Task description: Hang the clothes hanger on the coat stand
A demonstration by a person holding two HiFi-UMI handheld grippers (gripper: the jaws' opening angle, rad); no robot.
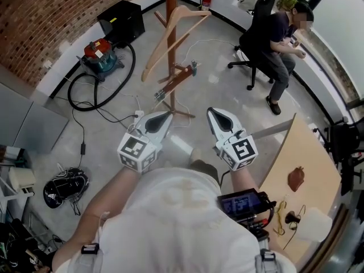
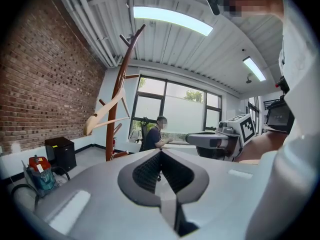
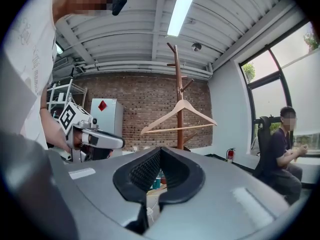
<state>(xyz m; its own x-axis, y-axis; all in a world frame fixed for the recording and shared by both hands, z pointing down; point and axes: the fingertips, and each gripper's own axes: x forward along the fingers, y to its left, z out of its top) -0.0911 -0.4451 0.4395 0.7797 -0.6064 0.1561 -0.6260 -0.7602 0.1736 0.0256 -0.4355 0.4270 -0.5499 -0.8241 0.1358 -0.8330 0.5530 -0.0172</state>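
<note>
Right gripper closed, empty — hanger ahead, on coat stand

The top of the brown wooden coat stand, ahead of the left gripper, is cut off by the head view's upper edge. In the right gripper view, the hook of the pale wooden clothes hanger cannot be made out against the pole, and the stand's foot is covered by the grey body of the right gripper. A small brown object on the light wooden table, right of that gripper, is too small to be identified.
</note>
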